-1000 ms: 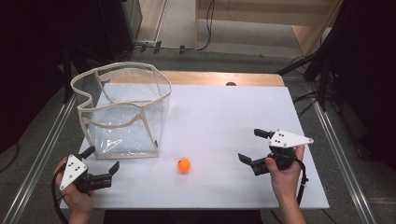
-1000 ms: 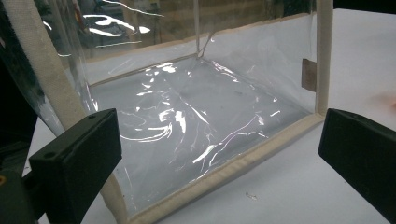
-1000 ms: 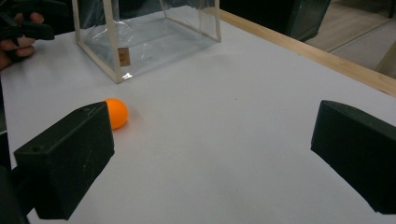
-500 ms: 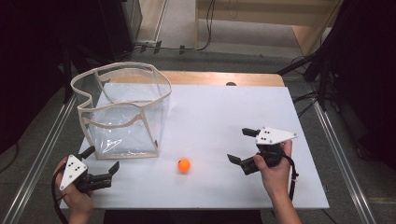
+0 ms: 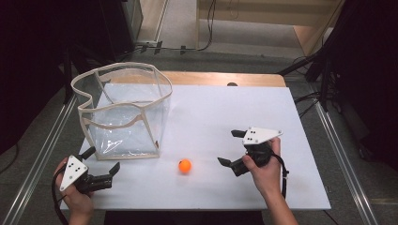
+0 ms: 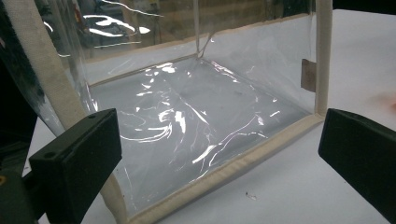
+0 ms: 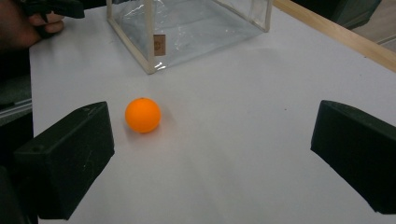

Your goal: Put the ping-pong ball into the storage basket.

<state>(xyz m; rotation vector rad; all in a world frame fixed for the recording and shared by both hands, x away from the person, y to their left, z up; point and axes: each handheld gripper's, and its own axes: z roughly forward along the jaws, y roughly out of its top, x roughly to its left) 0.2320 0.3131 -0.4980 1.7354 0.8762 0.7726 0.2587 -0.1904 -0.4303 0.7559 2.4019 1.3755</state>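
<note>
Ahead of the right gripper's spread jaws, near the left one: ball. Centre first, then pinch gently.

In the left gripper view, the clear bag runs off the top and left edges of the frame, so its rim and far wall are cut away. A faint orange smear at the right edge, about mid-height, is too blurred to tell what it is. The small tan tag on the bag's corner seam carries no readable mark.

In the right gripper view, the other hand is cropped by the upper left corner. In the high view, both forearms leave through the bottom edge.
</note>
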